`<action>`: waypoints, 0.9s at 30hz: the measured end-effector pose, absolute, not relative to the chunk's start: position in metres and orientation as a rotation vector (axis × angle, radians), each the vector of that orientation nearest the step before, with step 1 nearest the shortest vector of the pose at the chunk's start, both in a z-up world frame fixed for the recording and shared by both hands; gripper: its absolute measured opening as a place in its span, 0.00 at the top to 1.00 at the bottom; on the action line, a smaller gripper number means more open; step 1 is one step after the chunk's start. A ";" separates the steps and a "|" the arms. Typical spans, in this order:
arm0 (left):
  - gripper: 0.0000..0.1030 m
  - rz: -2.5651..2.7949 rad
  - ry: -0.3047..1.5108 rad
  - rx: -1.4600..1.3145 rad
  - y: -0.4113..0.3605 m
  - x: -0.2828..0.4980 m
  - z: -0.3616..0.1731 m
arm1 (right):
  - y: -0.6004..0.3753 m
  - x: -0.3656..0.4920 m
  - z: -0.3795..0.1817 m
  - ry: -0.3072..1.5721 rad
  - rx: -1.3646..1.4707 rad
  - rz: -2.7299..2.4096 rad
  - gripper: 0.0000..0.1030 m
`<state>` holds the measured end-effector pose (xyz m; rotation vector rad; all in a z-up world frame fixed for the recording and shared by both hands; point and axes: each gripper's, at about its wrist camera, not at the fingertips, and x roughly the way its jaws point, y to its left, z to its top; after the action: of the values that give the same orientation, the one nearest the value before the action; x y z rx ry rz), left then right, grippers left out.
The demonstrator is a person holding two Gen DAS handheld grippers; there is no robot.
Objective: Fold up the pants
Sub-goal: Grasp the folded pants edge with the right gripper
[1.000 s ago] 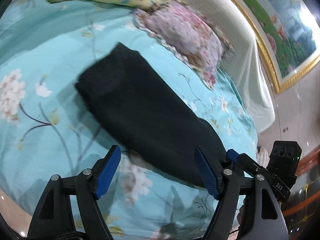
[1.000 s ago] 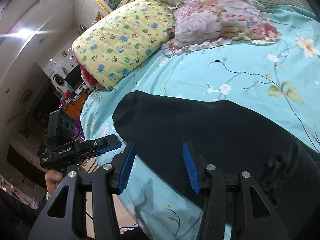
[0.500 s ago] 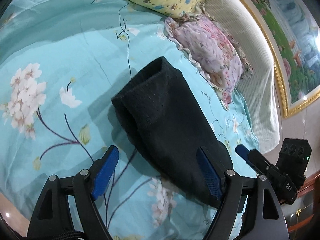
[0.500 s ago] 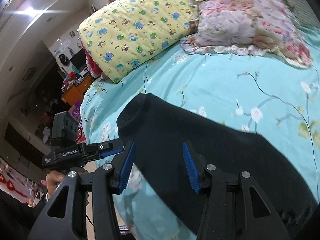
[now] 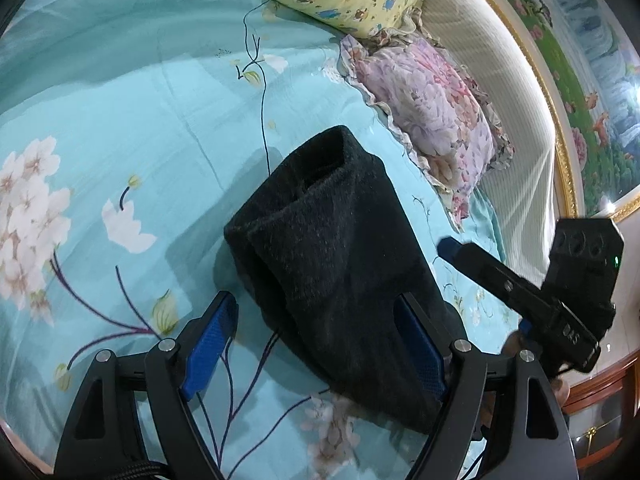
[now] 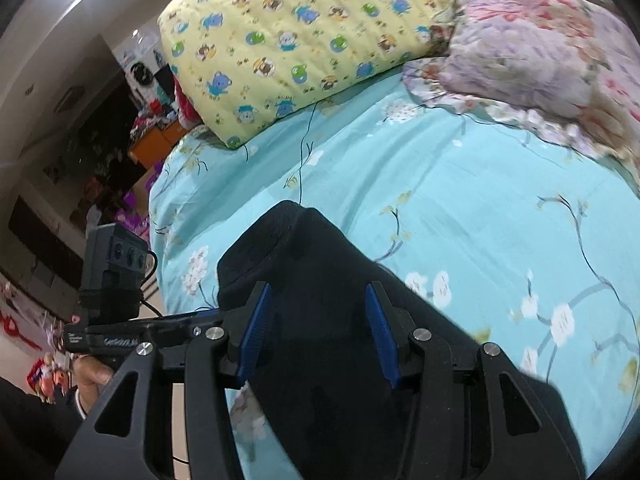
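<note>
The black pants [image 5: 336,256] lie folded into a long thick bundle on the turquoise floral bedsheet [image 5: 120,128], with an open cuff end pointing up the bed. My left gripper [image 5: 316,340] is open and empty, hovering over the bundle's near part. My right gripper [image 6: 316,332] is open and empty just above the same pants [image 6: 320,264]. The right gripper's body shows at the right edge of the left wrist view [image 5: 560,300]; the left gripper shows at the left of the right wrist view [image 6: 120,316].
A yellow cartoon-print pillow [image 6: 288,36] and a pink floral pillow [image 5: 432,108] lie at the head of the bed against a cream headboard [image 5: 500,92]. The bed's edge [image 6: 168,240] drops to a cluttered room on the left.
Both grippers have moved along the pants toward the cuff end and closer to them. The pants look shorter and thicker in view. Both grippers stayed open.
</note>
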<state>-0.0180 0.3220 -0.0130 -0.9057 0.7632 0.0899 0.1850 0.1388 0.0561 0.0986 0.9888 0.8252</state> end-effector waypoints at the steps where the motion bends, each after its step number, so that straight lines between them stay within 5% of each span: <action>1: 0.21 0.091 0.760 -0.908 0.322 -0.017 -0.013 | 0.142 0.189 0.055 0.995 0.091 0.831 0.51; 16: 0.22 0.116 0.741 -0.834 0.317 -0.001 -0.014 | 0.190 0.239 0.016 1.117 0.062 0.938 0.52; 21: 0.59 0.120 0.760 -0.816 0.320 0.005 -0.015 | 0.175 0.236 0.019 1.104 0.134 0.939 0.74; 27: 0.66 0.093 0.740 -0.805 0.312 0.003 0.002 | 0.159 0.223 0.038 1.050 0.164 0.937 0.80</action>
<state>0.0033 0.3118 0.0018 -0.8048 0.7403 0.0934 0.2227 0.1586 0.0375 0.1643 1.0499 0.9366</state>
